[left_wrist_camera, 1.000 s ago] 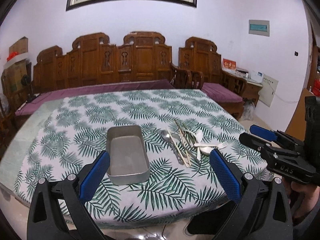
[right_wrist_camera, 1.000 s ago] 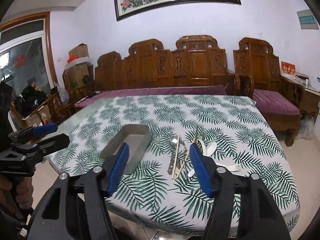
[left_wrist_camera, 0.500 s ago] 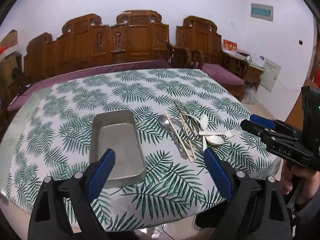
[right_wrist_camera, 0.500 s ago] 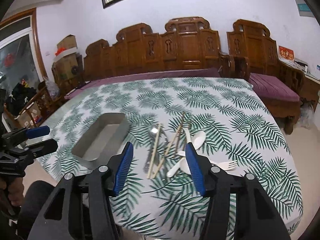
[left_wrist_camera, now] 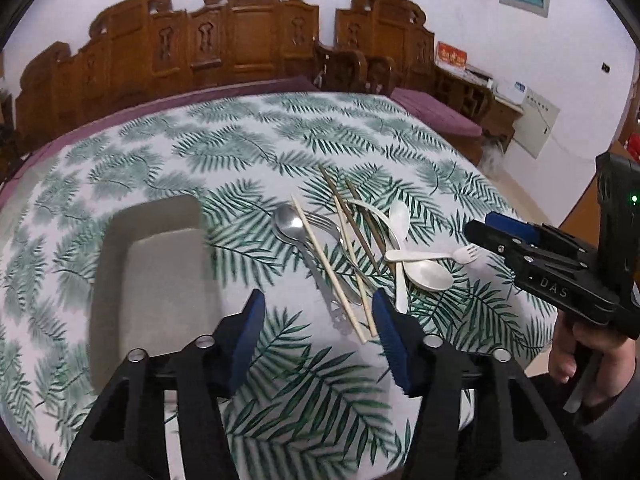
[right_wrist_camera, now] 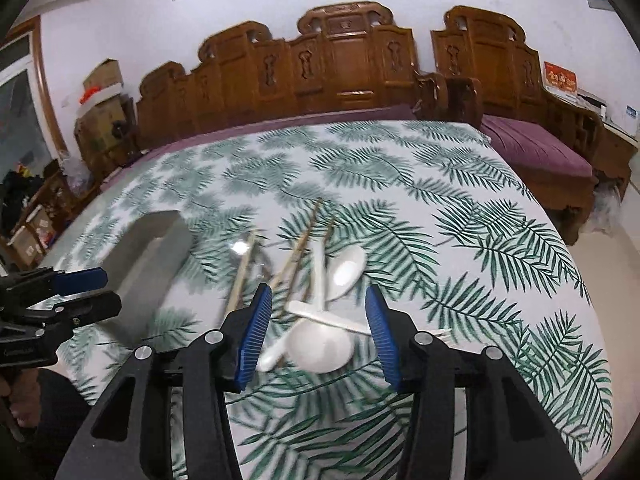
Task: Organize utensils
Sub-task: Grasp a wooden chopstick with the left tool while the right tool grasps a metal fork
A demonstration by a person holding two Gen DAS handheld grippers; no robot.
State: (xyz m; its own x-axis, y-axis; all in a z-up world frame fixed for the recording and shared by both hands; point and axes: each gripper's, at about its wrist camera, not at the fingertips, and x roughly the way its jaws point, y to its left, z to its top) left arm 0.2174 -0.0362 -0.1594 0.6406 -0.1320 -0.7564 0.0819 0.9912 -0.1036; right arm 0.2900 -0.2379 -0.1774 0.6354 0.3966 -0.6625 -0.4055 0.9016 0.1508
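Note:
A heap of utensils lies on the leaf-print tablecloth (left_wrist_camera: pixel 248 144): a metal spoon (left_wrist_camera: pixel 289 221), a metal fork (left_wrist_camera: pixel 326 226), pale chopsticks (left_wrist_camera: pixel 328 270), dark chopsticks (left_wrist_camera: pixel 352 220), white plastic spoons (left_wrist_camera: pixel 428 274) and a white plastic fork (left_wrist_camera: pixel 432 256). An empty grey metal tray (left_wrist_camera: pixel 154 276) sits left of the heap. My left gripper (left_wrist_camera: pixel 318 334) hovers over the near ends of the chopsticks, its jaws closing with nothing held. My right gripper (right_wrist_camera: pixel 318 330) hangs open above a white spoon (right_wrist_camera: pixel 320 346), apart from it. The right gripper (left_wrist_camera: pixel 532 248) also shows in the left wrist view, a hand (left_wrist_camera: pixel 584 364) holding it.
Carved wooden benches (left_wrist_camera: pixel 240 48) with purple cushions stand behind the table. The table's near edge lies just under both grippers. Boxes (right_wrist_camera: pixel 102 80) and clutter fill the room's left side. In the right wrist view the left gripper (right_wrist_camera: pixel 60 292) reaches in from the left beside the tray (right_wrist_camera: pixel 152 252).
Both grippers have moved forward and down toward the utensil heap. The left jaws have narrowed a good deal; the right jaws narrowed slightly.

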